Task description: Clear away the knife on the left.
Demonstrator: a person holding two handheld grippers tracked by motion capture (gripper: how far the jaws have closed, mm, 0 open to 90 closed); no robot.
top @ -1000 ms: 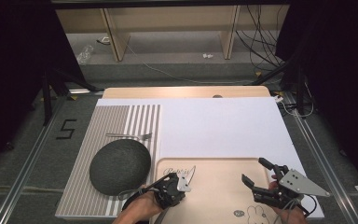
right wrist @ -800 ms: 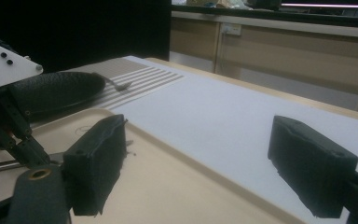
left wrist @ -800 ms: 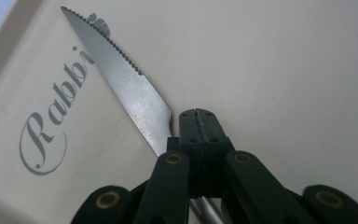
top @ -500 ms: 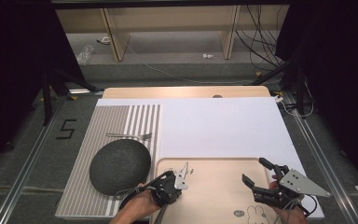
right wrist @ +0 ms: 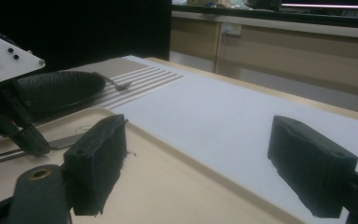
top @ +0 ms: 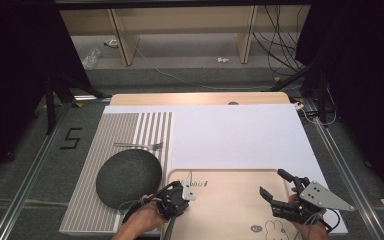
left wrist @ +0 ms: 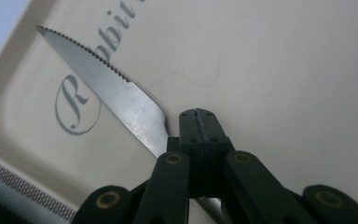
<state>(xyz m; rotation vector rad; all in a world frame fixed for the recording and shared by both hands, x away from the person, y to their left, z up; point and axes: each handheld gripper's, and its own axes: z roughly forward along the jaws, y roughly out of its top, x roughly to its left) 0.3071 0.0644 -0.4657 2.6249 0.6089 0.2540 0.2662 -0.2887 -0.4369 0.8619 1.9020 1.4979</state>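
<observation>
Knife (left wrist: 116, 100) clenched in left tongs (left wrist: 196, 122) over the beige tray (top: 230, 210); right tongs (top: 280, 192) released above it.

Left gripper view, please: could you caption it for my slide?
Left tool shut on a serrated knife above the beige tray.

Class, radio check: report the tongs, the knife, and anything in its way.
Left tongs shut on knife, blade over tray. Right tongs open, holding nothing. Plate and fork off to the side, not obstructing.
</observation>
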